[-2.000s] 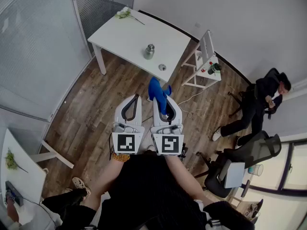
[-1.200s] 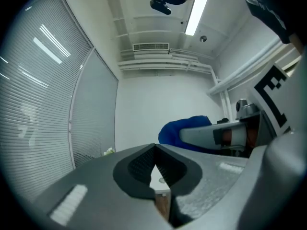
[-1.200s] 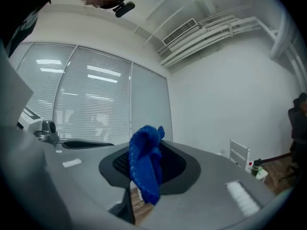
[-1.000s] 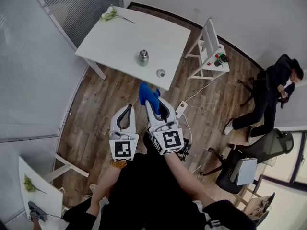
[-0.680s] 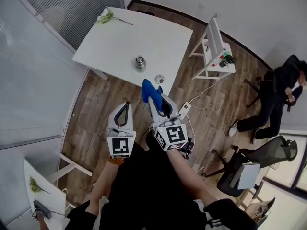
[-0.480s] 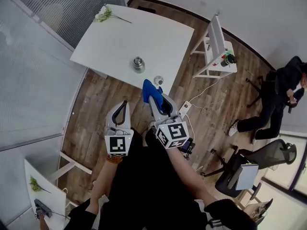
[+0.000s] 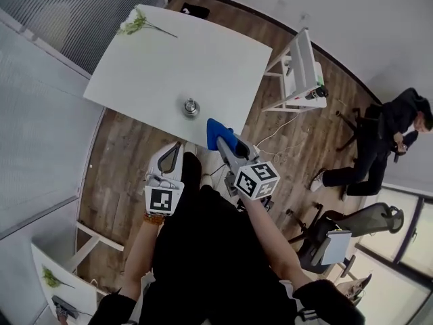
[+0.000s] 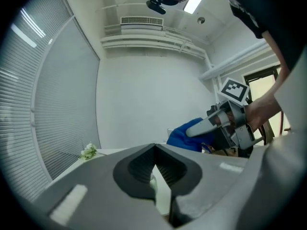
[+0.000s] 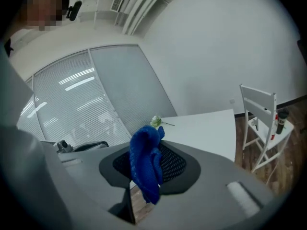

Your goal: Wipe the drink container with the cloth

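- Only the head view shows the drink container (image 7: 191,107). It stands upright on the white worktop (image 7: 169,53), near the edge closest to the person and well apart from the flower sprig (image 7: 135,24) at the far corner.
- The right gripper (image 7: 220,138) hangs at that near edge, beside the container but not touching it.
- The right gripper view shows its fingers clenched on the blue cloth (image 9: 146,162), which bunches up above them and droops below.
- The left gripper (image 7: 174,149) is lower, over the wood floor (image 7: 122,161). Its own view shows the fingers pressed together, grasping nothing.
- The left gripper view also shows the other gripper from the side, with the cloth sticking out ahead.
- The right gripper view alone shows the bottle (image 9: 279,120) on the white chair (image 9: 259,123).
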`<state>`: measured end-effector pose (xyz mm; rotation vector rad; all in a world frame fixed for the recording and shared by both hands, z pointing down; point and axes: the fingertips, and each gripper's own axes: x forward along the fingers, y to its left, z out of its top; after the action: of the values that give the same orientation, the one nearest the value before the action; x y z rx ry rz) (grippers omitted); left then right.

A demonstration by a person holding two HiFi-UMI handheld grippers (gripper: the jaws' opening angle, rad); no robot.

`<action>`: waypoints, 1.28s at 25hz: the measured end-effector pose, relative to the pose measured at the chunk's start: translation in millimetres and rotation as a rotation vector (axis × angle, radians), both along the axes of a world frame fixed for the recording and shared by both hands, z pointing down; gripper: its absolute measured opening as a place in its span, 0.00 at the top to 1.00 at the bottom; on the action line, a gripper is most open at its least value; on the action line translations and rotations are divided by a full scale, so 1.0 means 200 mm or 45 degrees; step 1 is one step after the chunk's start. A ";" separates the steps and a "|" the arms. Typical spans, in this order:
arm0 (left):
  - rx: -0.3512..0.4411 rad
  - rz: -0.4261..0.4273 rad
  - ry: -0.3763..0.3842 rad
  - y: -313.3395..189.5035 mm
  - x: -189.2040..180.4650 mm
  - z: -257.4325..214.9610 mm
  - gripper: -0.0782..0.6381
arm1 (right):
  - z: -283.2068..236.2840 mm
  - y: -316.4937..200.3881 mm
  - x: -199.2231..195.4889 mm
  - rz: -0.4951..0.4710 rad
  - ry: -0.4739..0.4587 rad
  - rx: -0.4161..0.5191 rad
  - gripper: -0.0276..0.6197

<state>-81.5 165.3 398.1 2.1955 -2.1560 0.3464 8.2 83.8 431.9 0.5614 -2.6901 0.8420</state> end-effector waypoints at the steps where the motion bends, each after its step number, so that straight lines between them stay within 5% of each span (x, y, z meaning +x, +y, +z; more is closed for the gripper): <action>1: -0.009 0.031 0.013 -0.04 -0.04 0.03 0.89 | 0.02 -0.04 -0.02 -0.005 0.013 -0.034 0.77; 11: -0.187 0.481 0.002 -0.41 -0.31 0.39 0.78 | 0.24 -0.37 -0.25 0.117 -0.013 -0.367 0.77; 16: -0.403 0.707 -0.036 -0.44 -0.29 0.57 0.67 | 0.36 -0.37 -0.32 0.113 -0.004 -0.497 0.77; 21: -0.455 0.751 -0.050 -0.51 -0.27 0.66 0.66 | 0.48 -0.37 -0.36 -0.024 0.096 -0.448 0.77; 32: -0.669 0.896 -0.047 -0.54 -0.22 0.83 0.57 | 0.61 -0.39 -0.49 -0.067 0.037 -0.540 0.77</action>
<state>-126.3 56.7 564.0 2.5020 -1.0353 0.8577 -89.0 6.6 553.7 0.3964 -2.3817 1.3269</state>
